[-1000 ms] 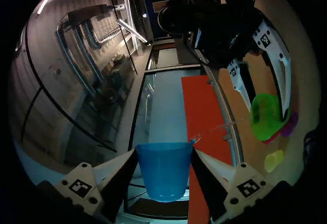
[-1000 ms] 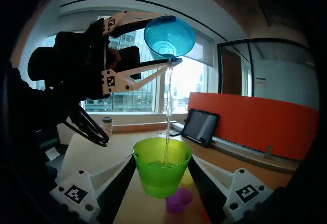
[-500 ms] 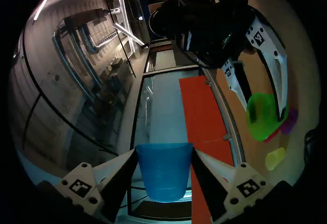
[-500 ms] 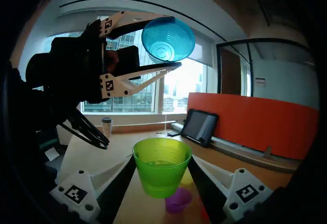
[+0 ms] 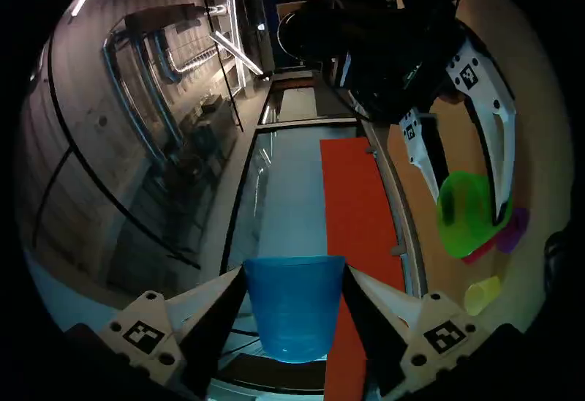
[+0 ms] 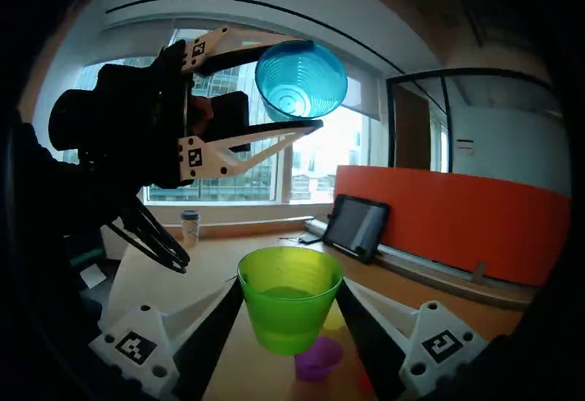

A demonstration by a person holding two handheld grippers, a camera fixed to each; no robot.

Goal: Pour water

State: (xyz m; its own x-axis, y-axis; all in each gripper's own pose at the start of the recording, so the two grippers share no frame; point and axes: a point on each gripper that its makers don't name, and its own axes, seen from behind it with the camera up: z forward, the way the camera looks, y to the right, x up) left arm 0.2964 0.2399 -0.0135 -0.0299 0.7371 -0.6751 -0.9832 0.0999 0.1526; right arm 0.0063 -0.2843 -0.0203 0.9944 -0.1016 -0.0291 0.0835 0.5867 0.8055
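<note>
- Right gripper view, upper left to centre: the left tongs (image 6: 303,79) are clamped on the blue cup (image 6: 301,86). The cup is tipped, mouth toward the camera, high above the green cup (image 6: 290,313). No stream runs from it.
- Lower centre: the right tongs (image 6: 290,291) grip the green cup upright. It has water in it and hangs above the table (image 6: 183,269), just over a purple cup (image 6: 316,361).
- Left gripper view, lower centre: the blue cup (image 5: 294,313) sits between the fingers (image 5: 219,306).
- Judgement: the pour looks finished. Next, right the blue cup and set both cups down clear of the small ones.
</note>
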